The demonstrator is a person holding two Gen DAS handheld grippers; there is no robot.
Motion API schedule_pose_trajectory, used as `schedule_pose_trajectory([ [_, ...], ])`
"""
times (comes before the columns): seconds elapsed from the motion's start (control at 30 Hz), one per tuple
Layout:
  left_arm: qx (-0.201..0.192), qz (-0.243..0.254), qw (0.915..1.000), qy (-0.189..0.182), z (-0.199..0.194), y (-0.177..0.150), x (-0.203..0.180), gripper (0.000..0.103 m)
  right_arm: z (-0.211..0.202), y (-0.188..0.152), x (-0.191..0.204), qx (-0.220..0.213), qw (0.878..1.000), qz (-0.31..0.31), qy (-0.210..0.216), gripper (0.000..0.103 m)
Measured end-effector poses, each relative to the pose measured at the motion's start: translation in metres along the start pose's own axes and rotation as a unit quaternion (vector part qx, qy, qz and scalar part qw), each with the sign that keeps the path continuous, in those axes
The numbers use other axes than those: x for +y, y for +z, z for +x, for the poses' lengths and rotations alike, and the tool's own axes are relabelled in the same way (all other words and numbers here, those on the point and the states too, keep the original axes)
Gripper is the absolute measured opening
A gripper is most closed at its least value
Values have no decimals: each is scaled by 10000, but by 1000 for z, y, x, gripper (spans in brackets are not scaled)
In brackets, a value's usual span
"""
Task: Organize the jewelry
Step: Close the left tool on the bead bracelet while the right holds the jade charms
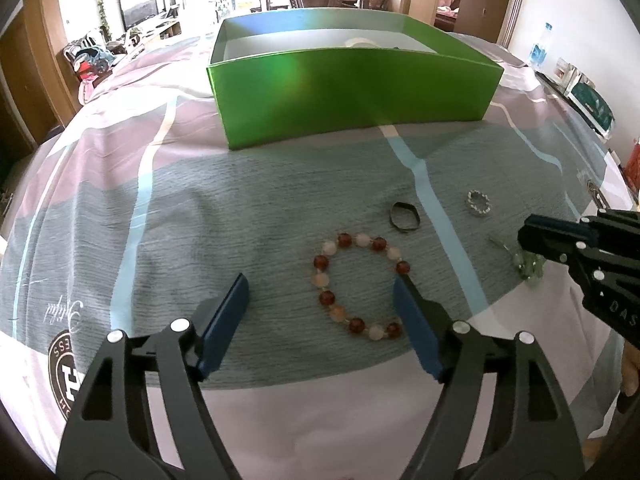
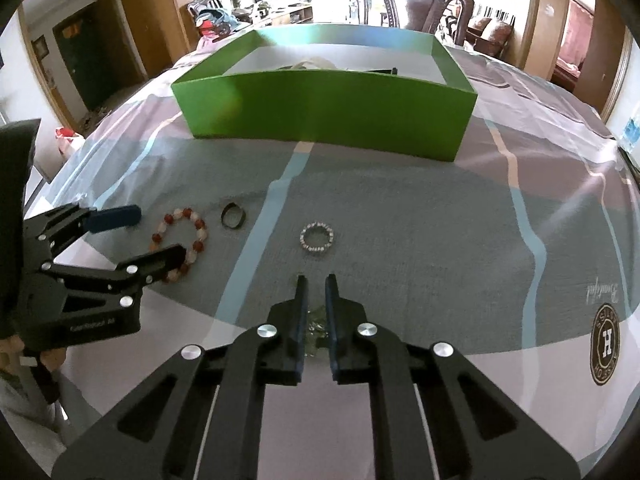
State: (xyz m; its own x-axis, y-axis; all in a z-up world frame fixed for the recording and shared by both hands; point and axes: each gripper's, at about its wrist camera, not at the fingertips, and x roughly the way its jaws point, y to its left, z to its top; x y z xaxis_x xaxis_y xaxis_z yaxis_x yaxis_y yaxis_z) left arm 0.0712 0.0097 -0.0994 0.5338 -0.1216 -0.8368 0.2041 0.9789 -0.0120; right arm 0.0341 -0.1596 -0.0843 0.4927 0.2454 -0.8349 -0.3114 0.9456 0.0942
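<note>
A red and pale bead bracelet [image 1: 357, 285] lies on the cloth between the fingers of my open left gripper [image 1: 320, 292]; it also shows in the right wrist view [image 2: 180, 242]. A dark ring [image 1: 404, 217] [image 2: 233, 216] and a small silver beaded ring [image 1: 479, 203] [image 2: 317, 238] lie beyond it. My right gripper [image 2: 316, 284] is nearly closed around a pale green jewelry piece [image 2: 316, 330], which also shows in the left wrist view [image 1: 530, 266]. The green box [image 1: 352, 92] [image 2: 324, 116] stands open at the back with some items inside.
A patterned grey, pink and blue cloth [image 1: 280, 200] covers the table. A dark wooden chair [image 2: 416, 0] stands behind the box. A water bottle [image 1: 540, 46] and small items sit at the far right edge.
</note>
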Motion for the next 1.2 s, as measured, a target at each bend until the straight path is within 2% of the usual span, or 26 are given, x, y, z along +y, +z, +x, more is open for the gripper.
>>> schedule_pose_trajectory([
  [0.23, 13, 33, 10000, 31, 2, 0, -1, 79, -1, -6, 3, 122, 9998, -24, 121, 11],
  [0.33, 21, 39, 10000, 35, 2, 0, -2, 82, -6, -7, 9, 154, 9993, -120, 305, 11],
  [0.43, 22, 78, 9999, 66, 3, -1, -3, 84, -13, -6, 8, 74, 9989, -29, 451, 15],
  [0.57, 4, 63, 10000, 55, 3, -1, -4, 85, -13, -6, 1, 57, 9994, 131, 314, 18],
  [0.6, -2, 64, 10000, 55, 3, -1, -4, 85, -12, -6, 0, 79, 9994, 166, 293, 21],
  [0.7, -25, 61, 10000, 62, 4, -1, -5, 87, -9, -6, -2, 78, 9993, 267, 237, 41],
  [0.73, -32, 55, 10000, 68, 4, -2, -6, 87, -8, -6, -2, 73, 9993, 286, 242, 44],
  [0.97, -98, -78, 9999, -18, 3, -2, -3, 89, 2, -7, 8, 196, 9996, 95, 164, 44],
  [1.07, -140, -231, 9996, -105, 1, -2, 2, 89, 6, -10, 13, 224, 9997, -57, -30, 44],
  [1.1, -158, -284, 9994, -145, 1, -2, 4, 89, 7, -11, 13, 227, 9997, -80, -67, 41],
  [1.2, -158, -233, 9996, -101, 2, -3, 3, 89, 8, -11, 11, 214, 9997, -69, -118, 23],
])
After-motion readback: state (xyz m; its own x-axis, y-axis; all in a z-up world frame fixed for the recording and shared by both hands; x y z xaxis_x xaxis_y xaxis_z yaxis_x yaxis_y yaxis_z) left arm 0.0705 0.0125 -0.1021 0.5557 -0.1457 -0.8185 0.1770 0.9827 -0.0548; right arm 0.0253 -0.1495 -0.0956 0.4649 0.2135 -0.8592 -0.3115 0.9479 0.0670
